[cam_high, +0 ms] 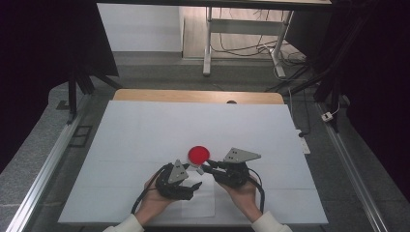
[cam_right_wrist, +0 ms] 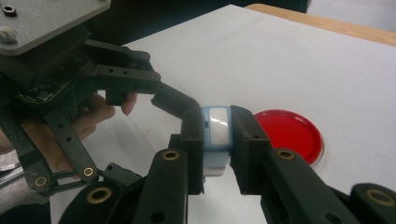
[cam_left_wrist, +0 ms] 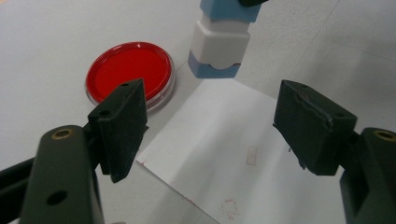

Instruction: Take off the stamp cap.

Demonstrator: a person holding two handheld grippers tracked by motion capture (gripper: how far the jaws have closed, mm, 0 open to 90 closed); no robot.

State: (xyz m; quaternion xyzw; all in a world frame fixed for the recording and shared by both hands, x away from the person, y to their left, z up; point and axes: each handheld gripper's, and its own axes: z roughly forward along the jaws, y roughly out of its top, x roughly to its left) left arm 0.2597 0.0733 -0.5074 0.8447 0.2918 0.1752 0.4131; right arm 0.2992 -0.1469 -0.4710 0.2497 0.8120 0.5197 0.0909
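stamp [cam_right_wrist: 215, 140]: I see a blue-and-white block, white window on its side, raised over the paper sheet [cam_left_wrist: 243, 154] beside the red ink pad [cam_left_wrist: 128, 72] | right hand-held gripper [cam_right_wrist: 217, 149]: clenched on the stamp | left hand-held gripper [cam_left_wrist: 210, 130]: spread wide, nothing gripped, above the sheet on the bench [cam_high: 145, 130]

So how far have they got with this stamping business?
Some stamping looks done: faint red marks already show on the paper. In hand: the right gripper is shut on the stamp, held above the paper's corner beside the red ink pad. The left gripper is open over the paper. Probably left: pressing the stamp down.
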